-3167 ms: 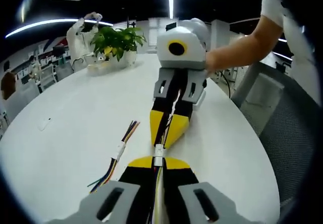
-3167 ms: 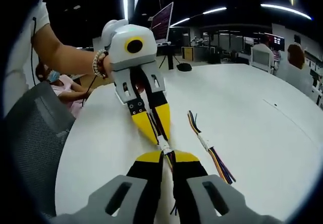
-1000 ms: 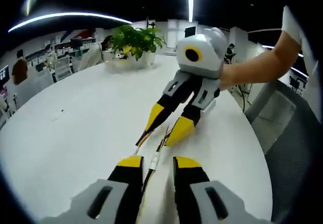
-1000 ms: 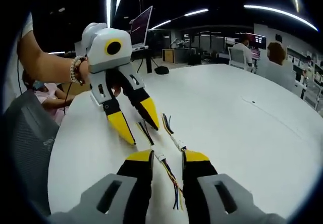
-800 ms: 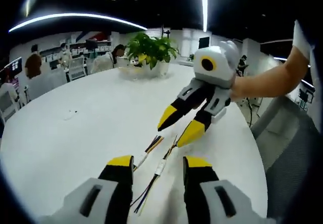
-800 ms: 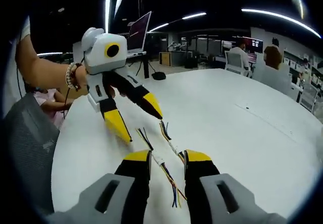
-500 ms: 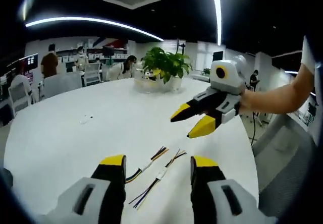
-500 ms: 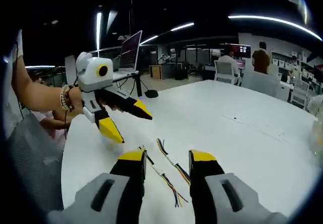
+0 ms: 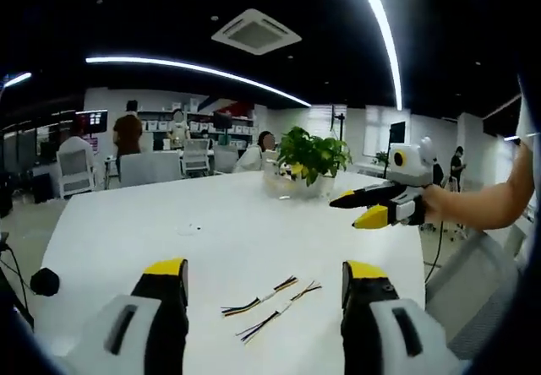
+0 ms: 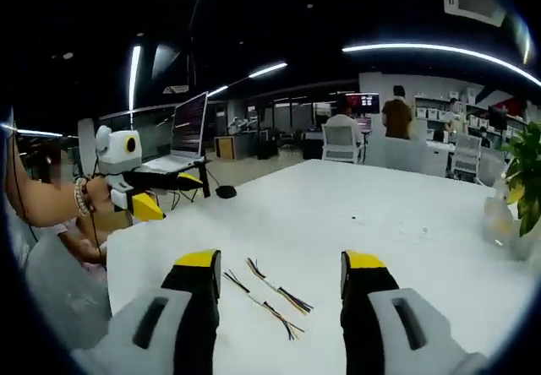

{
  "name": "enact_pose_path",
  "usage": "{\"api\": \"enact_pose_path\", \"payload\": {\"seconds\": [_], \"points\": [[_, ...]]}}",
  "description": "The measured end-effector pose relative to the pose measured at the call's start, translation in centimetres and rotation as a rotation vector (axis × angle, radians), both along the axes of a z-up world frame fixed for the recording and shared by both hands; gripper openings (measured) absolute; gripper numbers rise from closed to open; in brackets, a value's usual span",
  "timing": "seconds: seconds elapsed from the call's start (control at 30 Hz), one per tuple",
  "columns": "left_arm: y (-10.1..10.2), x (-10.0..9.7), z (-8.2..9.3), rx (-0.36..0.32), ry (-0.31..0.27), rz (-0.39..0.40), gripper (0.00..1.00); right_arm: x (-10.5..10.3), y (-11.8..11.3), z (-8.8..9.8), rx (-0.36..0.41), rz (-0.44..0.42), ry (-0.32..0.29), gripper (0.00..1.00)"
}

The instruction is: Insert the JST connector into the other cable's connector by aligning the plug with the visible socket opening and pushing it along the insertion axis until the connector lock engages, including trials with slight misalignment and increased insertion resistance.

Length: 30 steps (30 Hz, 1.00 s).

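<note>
Two thin multi-coloured wire cables lie side by side on the white table (image 9: 127,231): one cable (image 9: 262,296) and a second cable (image 9: 281,311) closer to me, each with a small white piece along it. The right gripper view has the same pair, one cable (image 10: 281,293) and the other (image 10: 257,301). My left gripper (image 9: 265,269) hangs open above and behind them, holding nothing. My right gripper (image 10: 281,261) is open too and holds nothing. In the left gripper view the right gripper (image 9: 348,211) hovers at the right, in a hand. The left gripper (image 10: 144,204) shows far left in the right gripper view.
A potted plant (image 9: 308,160) stands at the far side of the table, at the right edge (image 10: 528,181) in the other view. A small white scrap (image 9: 193,228) lies mid-table. A laptop on a stand (image 10: 188,130), office chairs and several people are beyond the table (image 10: 380,214).
Both grippers, earlier shut on the cable at its white connector, have opened, let it go and drawn back and up. The cables now lie loose on the table.
</note>
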<state>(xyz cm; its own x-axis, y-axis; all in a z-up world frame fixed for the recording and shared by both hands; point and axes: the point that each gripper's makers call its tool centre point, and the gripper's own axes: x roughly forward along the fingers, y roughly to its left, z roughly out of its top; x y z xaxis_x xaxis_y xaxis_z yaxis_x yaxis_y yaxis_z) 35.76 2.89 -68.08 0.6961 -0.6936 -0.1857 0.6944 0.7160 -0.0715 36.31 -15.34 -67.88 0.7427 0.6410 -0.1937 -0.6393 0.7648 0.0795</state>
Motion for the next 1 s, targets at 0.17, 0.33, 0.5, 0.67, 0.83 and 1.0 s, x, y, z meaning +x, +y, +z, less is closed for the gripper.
{"api": "enact_pose_path", "payload": {"seconds": [0.17,0.33,0.5,0.67,0.83,1.0], "points": [[1.8,-2.3,3.1,-0.071,-0.085,0.047,0.80,-1.8,-1.0,2.3,0.003,-0.054,-0.045,0.65],[4.4,-4.2,3.5,-0.046,-0.086,0.143,0.93,-3.2,-1.9,4.7,0.055,-0.118,-0.081,0.80],[6.8,-6.2,4.8,-0.085,-0.111,0.234,0.99,-5.0,-1.9,5.6,0.063,-0.130,-0.093,0.82],[9.7,-8.1,5.3,-0.054,-0.140,0.343,0.99,-6.7,-2.3,5.3,0.046,-0.158,-0.085,0.88],[10.0,-10.7,4.9,-0.091,-0.122,0.359,0.99,-8.5,-3.0,4.4,0.053,-0.177,-0.049,0.90],[9.4,-12.5,5.2,-0.157,-0.217,0.367,0.99,-10.0,-4.0,3.2,0.015,-0.198,-0.028,0.90]]}}
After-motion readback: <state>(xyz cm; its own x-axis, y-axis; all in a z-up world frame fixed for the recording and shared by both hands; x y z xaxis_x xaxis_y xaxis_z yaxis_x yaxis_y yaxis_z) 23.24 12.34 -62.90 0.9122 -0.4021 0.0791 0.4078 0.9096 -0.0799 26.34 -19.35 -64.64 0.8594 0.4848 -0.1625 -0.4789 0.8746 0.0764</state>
